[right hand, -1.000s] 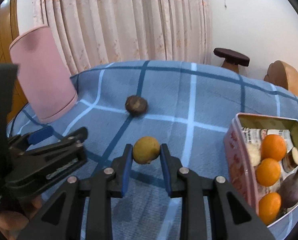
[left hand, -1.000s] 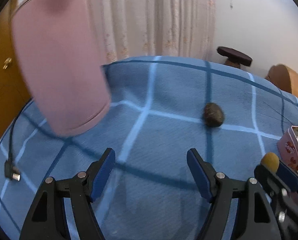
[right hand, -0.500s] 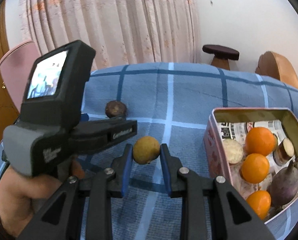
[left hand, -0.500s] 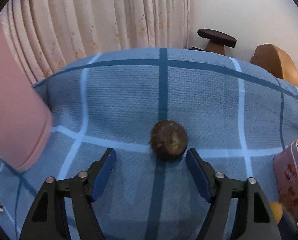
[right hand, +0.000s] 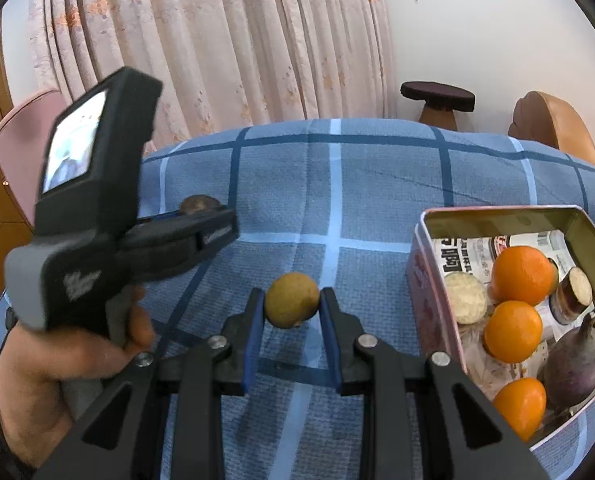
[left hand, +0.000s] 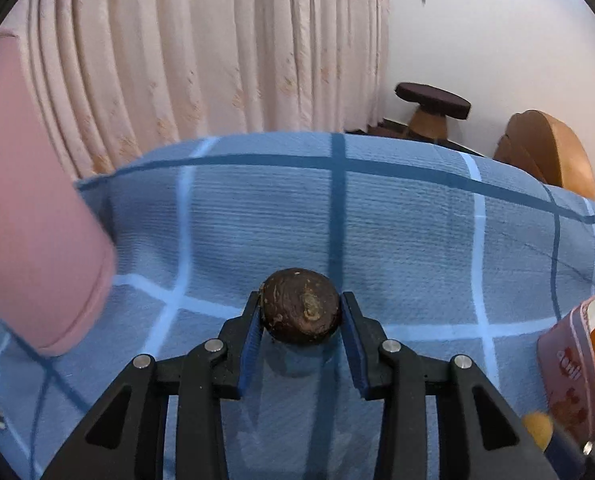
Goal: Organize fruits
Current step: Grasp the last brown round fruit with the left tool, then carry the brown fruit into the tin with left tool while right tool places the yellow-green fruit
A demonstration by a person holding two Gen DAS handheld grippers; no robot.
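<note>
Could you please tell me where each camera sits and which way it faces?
Left wrist: on the left hand-held gripper, looking forward along its fingers, shut on a dark brown fruit over the blue checked cloth.
Right wrist: on the right hand-held gripper, shut on a yellow fruit; the person's left hand shows.
Shared: brown fruit, pink tin, stool.

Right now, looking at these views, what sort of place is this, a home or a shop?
Most likely a home living or dining room: floral curtains hang behind a table under a blue checked cloth, a wooden stool stands by the wall, and a tin holds the fruit.
</note>
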